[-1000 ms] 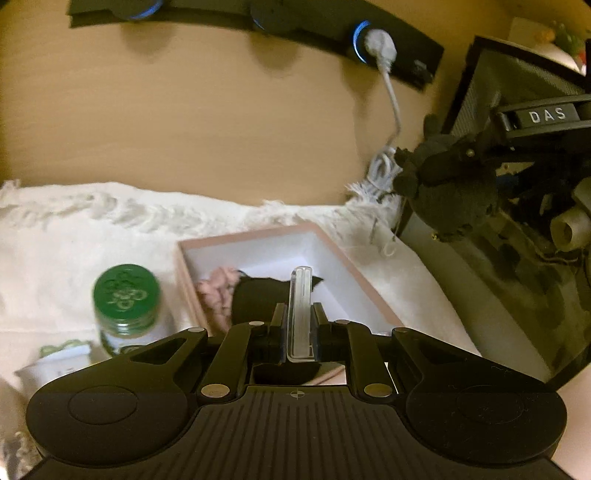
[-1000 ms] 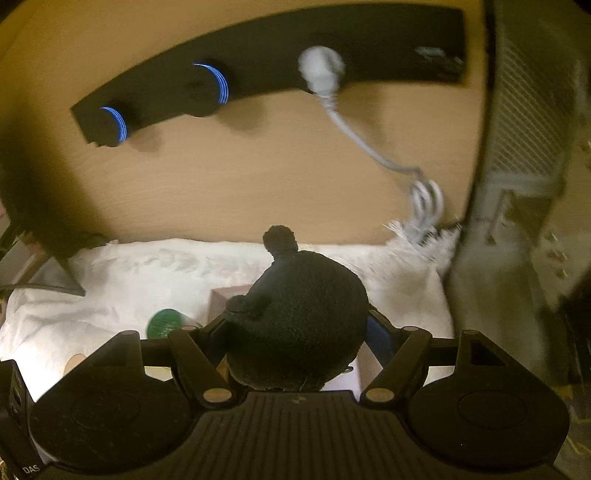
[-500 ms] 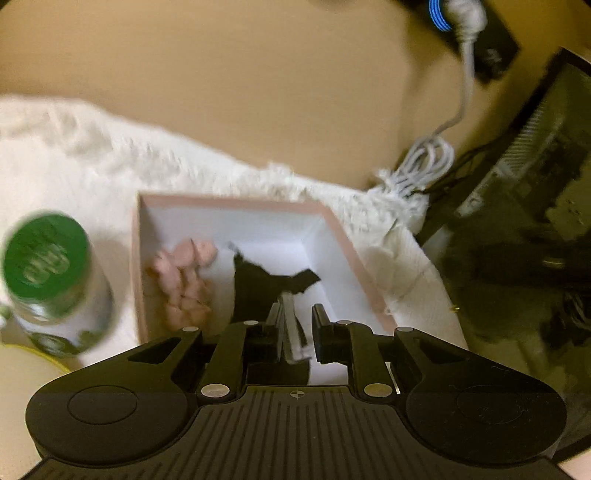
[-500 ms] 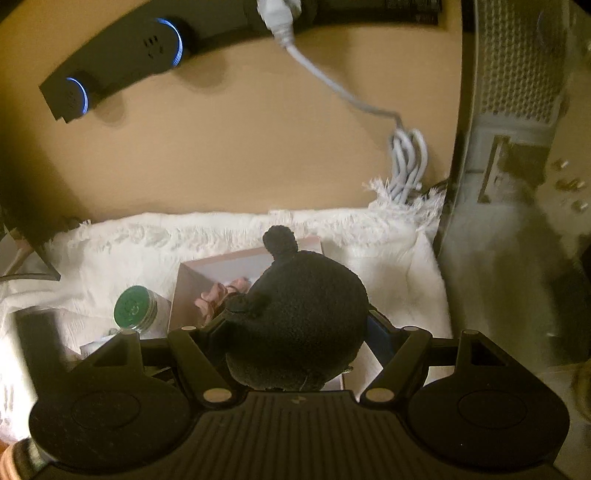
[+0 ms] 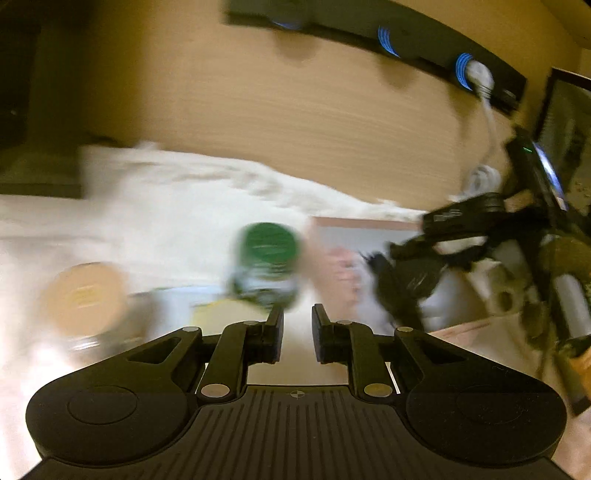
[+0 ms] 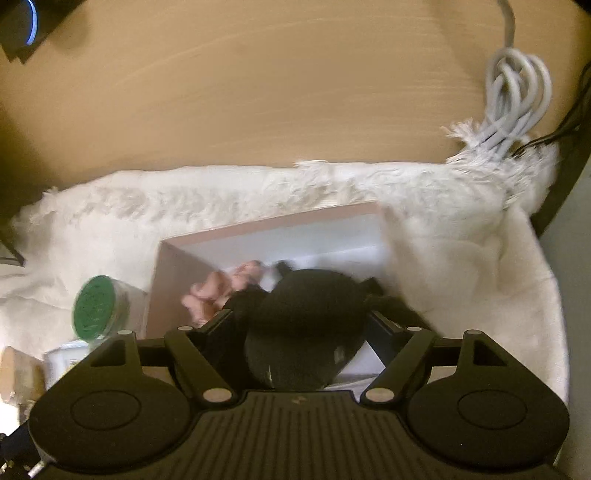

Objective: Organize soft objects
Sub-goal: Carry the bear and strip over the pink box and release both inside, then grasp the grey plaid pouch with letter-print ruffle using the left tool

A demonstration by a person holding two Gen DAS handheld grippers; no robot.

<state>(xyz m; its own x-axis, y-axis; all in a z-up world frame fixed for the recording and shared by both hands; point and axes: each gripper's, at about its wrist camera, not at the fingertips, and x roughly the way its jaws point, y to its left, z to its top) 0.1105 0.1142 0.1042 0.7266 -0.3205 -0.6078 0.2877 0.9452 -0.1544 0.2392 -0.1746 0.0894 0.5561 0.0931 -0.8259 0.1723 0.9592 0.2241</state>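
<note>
A pink box (image 6: 266,227) with a white inside sits on a white fringed cloth (image 6: 461,258). A pink soft object (image 6: 218,291) and a black soft item lie in it. My right gripper (image 6: 301,325) is shut on a round black plush toy (image 6: 306,325) and holds it low over the box; it also shows in the left wrist view (image 5: 410,280). My left gripper (image 5: 297,317) is slightly open and empty, left of the box (image 5: 354,223), close to a green-lidded jar (image 5: 267,258). The left wrist view is blurred by motion.
A tan round lid (image 5: 83,295) lies at the left on the cloth. A black power strip (image 5: 388,35) with blue rings hangs on the wooden wall. A coiled white cable (image 6: 517,99) sits at the back right. Dark equipment (image 5: 565,122) stands to the right.
My right gripper has lowered the black plush toy from high above down to the box. My left gripper has let go of a clear strip, opened a little and swung left off the box.
</note>
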